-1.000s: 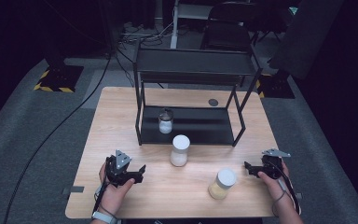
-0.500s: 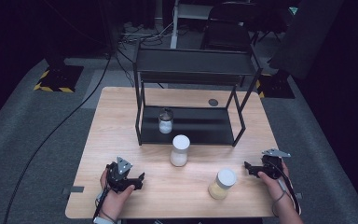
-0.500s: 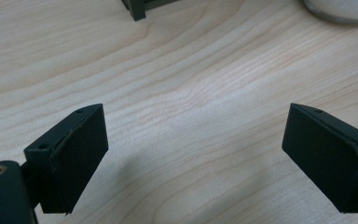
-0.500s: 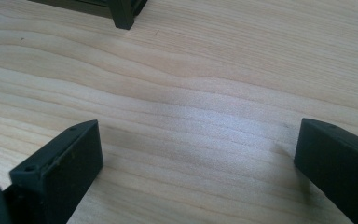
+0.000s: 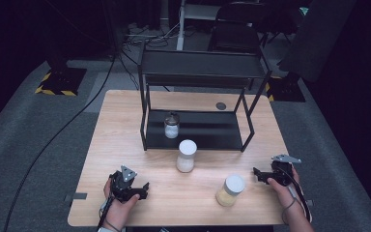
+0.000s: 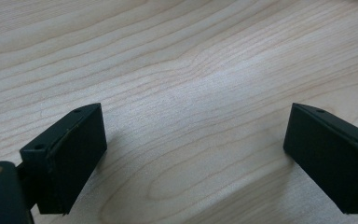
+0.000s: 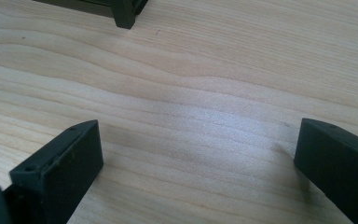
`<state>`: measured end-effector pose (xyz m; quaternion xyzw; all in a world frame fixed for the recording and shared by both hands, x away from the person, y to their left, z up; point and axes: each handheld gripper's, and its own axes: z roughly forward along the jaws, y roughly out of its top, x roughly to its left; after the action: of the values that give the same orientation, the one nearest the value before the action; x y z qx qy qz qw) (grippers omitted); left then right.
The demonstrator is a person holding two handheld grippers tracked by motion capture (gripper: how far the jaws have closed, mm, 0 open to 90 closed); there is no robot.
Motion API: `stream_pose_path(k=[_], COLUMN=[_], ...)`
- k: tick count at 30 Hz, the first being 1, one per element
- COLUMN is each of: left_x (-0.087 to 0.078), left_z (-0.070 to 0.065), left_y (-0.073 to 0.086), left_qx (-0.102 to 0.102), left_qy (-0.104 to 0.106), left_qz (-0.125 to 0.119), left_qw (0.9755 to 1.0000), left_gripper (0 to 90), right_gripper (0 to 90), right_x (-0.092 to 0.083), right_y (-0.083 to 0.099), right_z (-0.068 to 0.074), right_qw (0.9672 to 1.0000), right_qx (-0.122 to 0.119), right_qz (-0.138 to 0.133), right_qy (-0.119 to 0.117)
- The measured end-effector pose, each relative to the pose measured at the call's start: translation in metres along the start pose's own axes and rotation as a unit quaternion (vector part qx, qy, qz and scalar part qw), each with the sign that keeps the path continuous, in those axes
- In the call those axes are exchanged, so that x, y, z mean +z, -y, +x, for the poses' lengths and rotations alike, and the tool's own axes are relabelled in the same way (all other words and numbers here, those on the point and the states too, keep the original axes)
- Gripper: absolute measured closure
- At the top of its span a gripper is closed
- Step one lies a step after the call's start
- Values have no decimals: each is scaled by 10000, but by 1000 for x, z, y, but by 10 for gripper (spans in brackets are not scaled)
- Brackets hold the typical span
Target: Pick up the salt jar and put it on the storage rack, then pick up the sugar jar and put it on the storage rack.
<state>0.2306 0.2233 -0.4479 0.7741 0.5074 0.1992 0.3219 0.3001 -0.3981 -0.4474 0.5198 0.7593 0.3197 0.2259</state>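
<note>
Nothing is grasped yet. Both the left tool (image 5: 144,186) and the right tool (image 5: 257,172) are released and rest low over the bench (image 5: 125,125). 2 jars, the white jar (image 5: 186,156) and the yellow jar (image 5: 230,190), stand on the bench before the rack (image 5: 200,70); 1 small jar (image 5: 172,125) is on its lower shelf. The left tool's jaws have just been opening, with nothing between them.

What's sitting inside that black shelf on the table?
On the black shelf's bottom level stands one small glass jar with a dark lid and whitish contents. The top level looks bare, though its far back edge is hard to see.
</note>
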Motion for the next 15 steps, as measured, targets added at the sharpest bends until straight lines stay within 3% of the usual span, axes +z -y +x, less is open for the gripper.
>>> stream_pose_path(k=[15], left_x=[1], left_z=[0], left_y=[-2], left_qx=[-29], left_qy=[-21], left_qz=[29], left_qw=[10000], left_gripper=[31], right_gripper=[26], right_x=[0], right_y=[0], right_z=[1], right_qw=[10000], right_qx=[-7], right_qz=[-7], right_qy=[2])
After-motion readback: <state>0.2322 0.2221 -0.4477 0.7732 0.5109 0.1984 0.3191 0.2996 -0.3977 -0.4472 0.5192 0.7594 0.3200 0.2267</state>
